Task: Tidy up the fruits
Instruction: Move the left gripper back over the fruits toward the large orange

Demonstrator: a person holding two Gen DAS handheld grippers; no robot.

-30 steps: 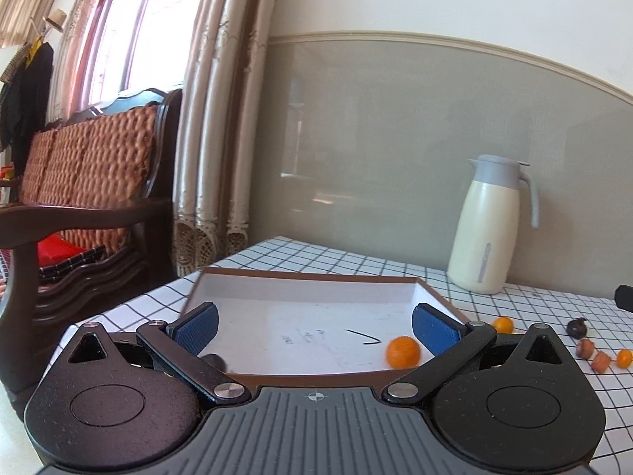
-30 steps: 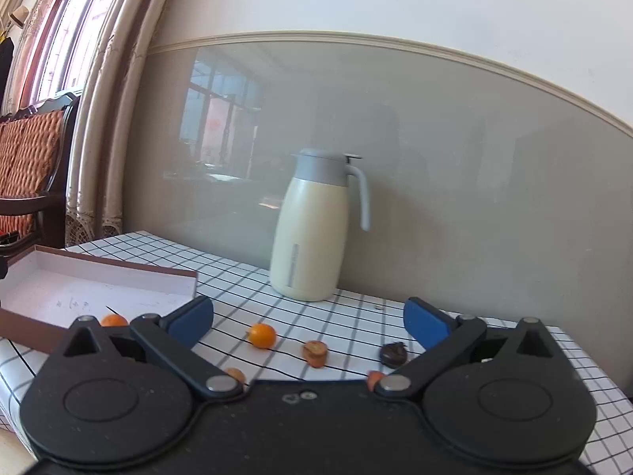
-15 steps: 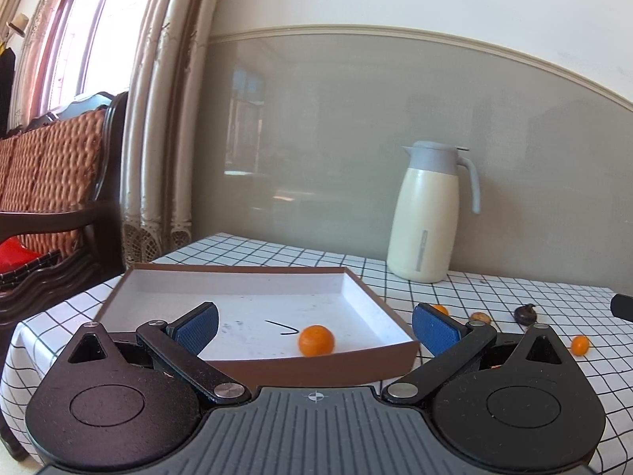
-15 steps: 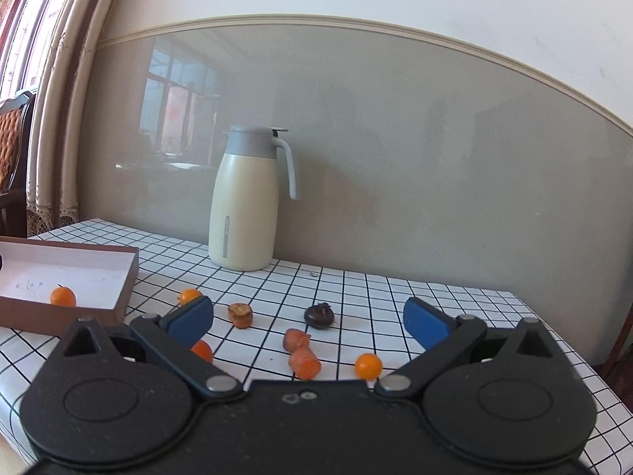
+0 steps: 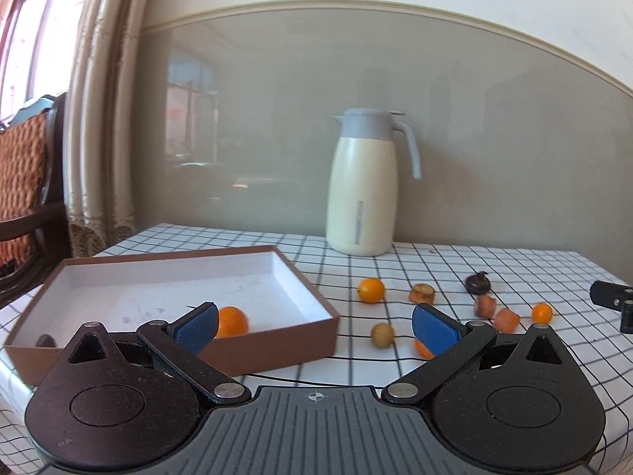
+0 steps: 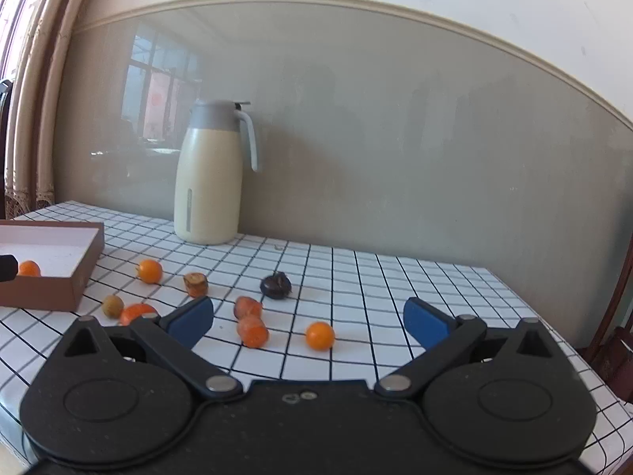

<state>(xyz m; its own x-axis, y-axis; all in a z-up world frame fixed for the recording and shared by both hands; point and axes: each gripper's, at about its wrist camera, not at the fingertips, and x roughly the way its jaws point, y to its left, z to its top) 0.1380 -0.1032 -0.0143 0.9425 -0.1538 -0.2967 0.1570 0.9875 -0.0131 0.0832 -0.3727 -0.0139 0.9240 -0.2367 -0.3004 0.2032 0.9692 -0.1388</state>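
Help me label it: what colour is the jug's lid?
Grey, on a cream jug; right wrist view.

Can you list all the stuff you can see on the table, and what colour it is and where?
box: 1, brown outside, white inside, left side of table
orange fruit in box: 1, orange
round orange fruits on table: 2, orange, one near the box, one far right
dark fruit: 1, dark brown, middle
cut orange-brown pieces: about 4, scattered mid-table
small yellowish fruit: 1, beside box
jug: 1, cream with grey lid, by wall
tablecloth: 1, white, black grid
left gripper: open, empty
right gripper: open, empty
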